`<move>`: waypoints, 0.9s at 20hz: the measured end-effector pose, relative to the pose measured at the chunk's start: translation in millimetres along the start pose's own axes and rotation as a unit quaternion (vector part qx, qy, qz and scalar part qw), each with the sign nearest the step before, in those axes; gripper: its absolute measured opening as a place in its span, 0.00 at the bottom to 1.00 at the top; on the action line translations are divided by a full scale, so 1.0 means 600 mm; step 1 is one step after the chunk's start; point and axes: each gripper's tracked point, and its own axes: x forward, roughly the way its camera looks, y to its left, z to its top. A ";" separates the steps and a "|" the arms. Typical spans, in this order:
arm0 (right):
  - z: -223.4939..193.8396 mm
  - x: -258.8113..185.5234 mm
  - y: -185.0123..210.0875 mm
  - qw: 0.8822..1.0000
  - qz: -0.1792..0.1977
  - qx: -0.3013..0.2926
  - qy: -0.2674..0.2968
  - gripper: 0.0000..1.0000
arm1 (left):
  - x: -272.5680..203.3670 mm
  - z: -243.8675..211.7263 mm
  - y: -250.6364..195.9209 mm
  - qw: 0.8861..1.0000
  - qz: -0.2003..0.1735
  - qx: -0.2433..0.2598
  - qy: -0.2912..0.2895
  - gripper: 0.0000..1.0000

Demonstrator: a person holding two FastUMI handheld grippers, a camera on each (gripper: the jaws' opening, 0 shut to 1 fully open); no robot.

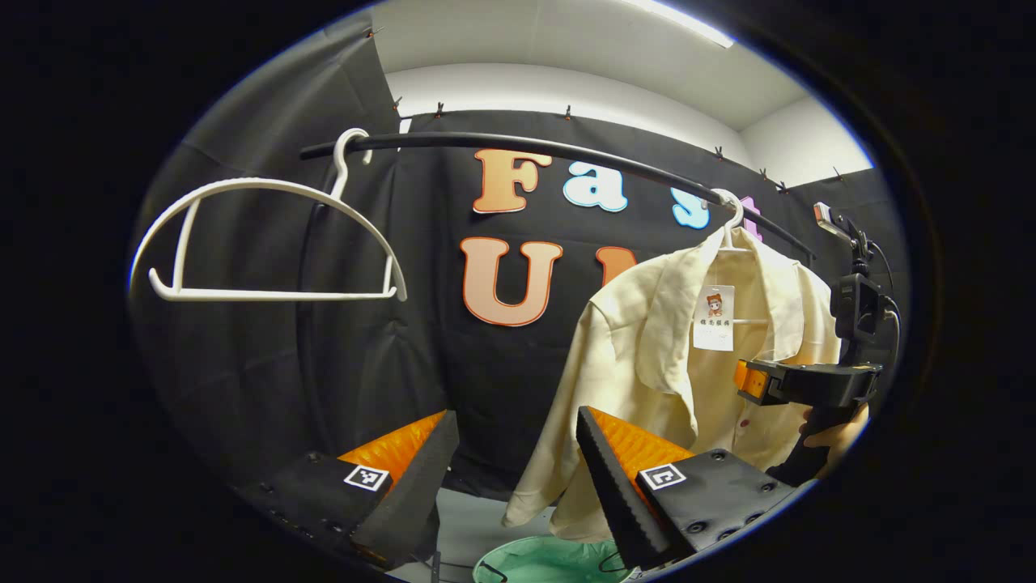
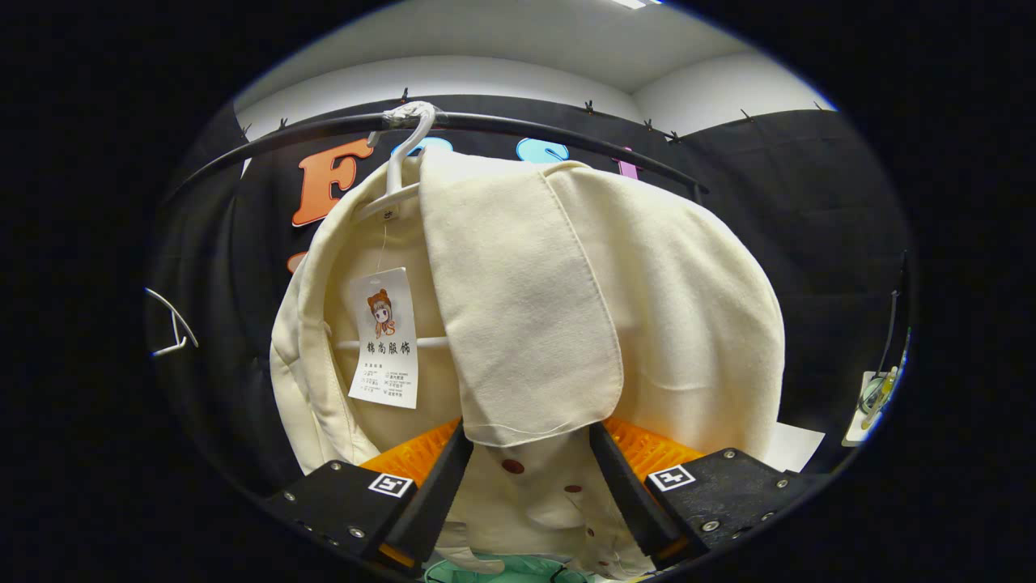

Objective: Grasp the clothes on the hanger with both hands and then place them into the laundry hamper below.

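Black cloth wall [image 1: 453,356] below white ceiling [image 1: 566,40].

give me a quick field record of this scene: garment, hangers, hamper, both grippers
garment: cream button-front shirt with a paper tag, hanging on a white plastic hanger from the black rail
spare hanger: empty white plastic hanger, same rail
hamper: mint green laundry hamper, below the shirt
left hand-held gripper: open, short of the shirt
right hand-held gripper: open, fingers either side of the shirt front

left gripper [image 1: 518,461] jaws apart, right gripper [image 2: 526,478] likewise
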 end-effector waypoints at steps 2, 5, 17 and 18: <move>0.004 -0.003 -0.010 1.000 0.001 -0.004 -0.003 0.82 | 0.006 -0.002 -0.015 1.000 -0.011 -0.002 0.002 0.96; 0.011 -0.008 -0.027 1.000 0.005 -0.003 -0.003 0.66 | 0.016 -0.001 -0.045 1.000 -0.029 -0.003 0.003 0.96; 0.039 -0.046 -0.057 0.998 0.051 -0.017 -0.016 0.13 | 0.090 -0.002 -0.190 0.995 -0.099 -0.019 0.013 0.96; 0.043 -0.050 -0.059 0.998 0.055 -0.018 -0.018 0.13 | 0.098 0.001 -0.197 0.995 -0.102 -0.019 0.014 0.96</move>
